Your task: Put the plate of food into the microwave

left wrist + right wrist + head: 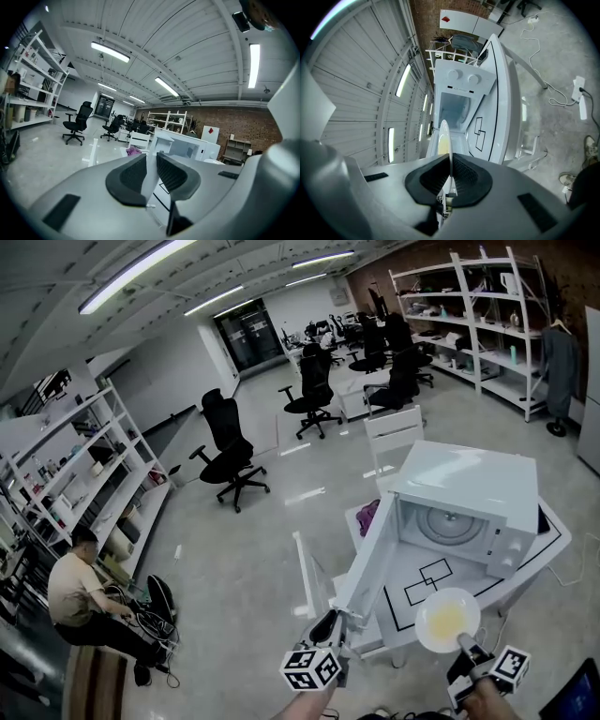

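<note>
Head view, near to far. Seeing right gripper point(466, 645) clamped on the near rim of the plate point(447, 619). Confirmed in right gripper view: pads pinching the thin rim, plate seen edge-on. Holding plate roughly level, yellow food point(448, 616) in the middle, in the air over the front of the table point(555, 538), just short of the microwave point(473, 486). Not inside yet.

Seeing left gripper point(330, 619) at the free edge of the door point(370, 563). Left gripper view showing narrow jaws with the white door edge deep between the pads. Looks like contact on both sides, so calling it a grip on the door. Reading door as swung wide, cavity fully exposed, glass turntable point(452, 523) bare.

Progress call:
- Done: door opened, plate picked up.
- Left: carry plate forward into cavity, set on turntable, let go, back out, shut door.
- Roughly halfway.

Farther out:
- black tape squares point(422, 582) on the tabletop
- something purple point(367, 515) behind the door
- office chairs point(230, 451) and shelving point(487, 306)
- a person point(80, 592) sitting on the floor far left
</note>
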Demonstrator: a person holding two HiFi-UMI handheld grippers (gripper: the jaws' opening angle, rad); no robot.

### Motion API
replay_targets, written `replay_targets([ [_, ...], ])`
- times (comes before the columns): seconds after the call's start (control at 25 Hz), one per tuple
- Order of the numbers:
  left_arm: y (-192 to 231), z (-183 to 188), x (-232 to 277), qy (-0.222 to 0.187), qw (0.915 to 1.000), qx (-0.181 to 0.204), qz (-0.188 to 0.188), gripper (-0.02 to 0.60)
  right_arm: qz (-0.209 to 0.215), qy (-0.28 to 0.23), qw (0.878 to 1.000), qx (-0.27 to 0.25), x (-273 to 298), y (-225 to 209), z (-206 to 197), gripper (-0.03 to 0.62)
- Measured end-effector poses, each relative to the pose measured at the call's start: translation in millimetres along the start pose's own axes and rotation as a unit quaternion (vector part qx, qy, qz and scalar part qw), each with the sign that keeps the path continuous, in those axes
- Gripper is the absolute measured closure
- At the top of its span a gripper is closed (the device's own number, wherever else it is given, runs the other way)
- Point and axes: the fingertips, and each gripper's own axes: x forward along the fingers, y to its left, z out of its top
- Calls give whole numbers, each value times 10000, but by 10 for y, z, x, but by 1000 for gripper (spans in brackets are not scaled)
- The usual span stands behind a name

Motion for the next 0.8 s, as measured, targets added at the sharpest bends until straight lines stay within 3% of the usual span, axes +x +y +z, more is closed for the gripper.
replay_targets([
  [0.32,494,160,51,-94,9997,-60,227,527,-22,-18,10000,-54,157,60,-127,585],
  [0.8,750,245,100,-224,9989,-287,302,558,-29,-87,9999,-88,250,107,-161,585],
])
